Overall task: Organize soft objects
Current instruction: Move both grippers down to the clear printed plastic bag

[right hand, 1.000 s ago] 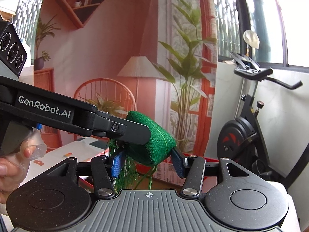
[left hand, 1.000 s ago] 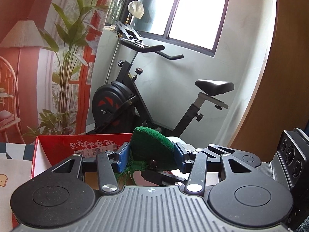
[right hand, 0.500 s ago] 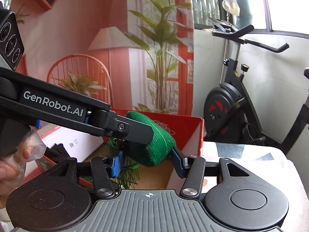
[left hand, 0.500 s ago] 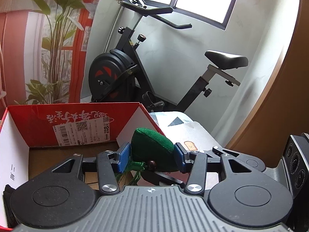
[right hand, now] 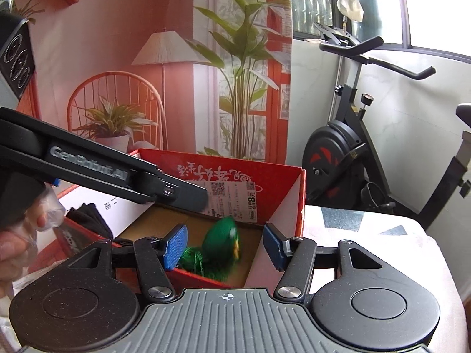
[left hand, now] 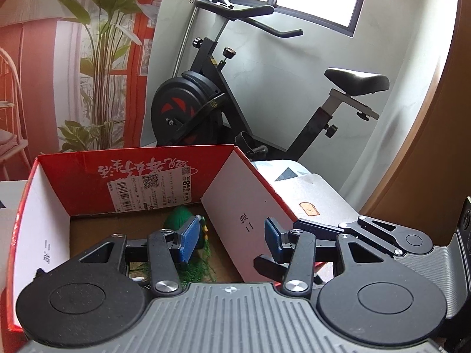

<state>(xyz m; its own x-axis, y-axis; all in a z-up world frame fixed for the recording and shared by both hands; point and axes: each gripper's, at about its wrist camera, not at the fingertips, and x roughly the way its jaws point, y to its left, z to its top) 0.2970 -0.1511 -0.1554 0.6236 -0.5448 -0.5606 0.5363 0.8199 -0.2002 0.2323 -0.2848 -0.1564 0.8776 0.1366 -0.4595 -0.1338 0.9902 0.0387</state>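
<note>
We see both tools held above a red cardboard box (left hand: pixel 88 182). Our left hand-held gripper (left hand: pixel 228 236) has its blue pads spread wide, holding nothing. Our right hand-held gripper (right hand: pixel 225 245) is likewise spread and empty. A green fringed cushion (right hand: pixel 222 239) lies inside the box, on its brown floor near the back wall.

1 green tasselled bundle (right hand: pixel 222 239), 1 red box (left hand: pixel 88 182), 1 exercise bike (left hand: pixel 200 111), 2 claws: left claw (left hand: pixel 228 239), right claw (right hand: pixel 225 245).
</note>
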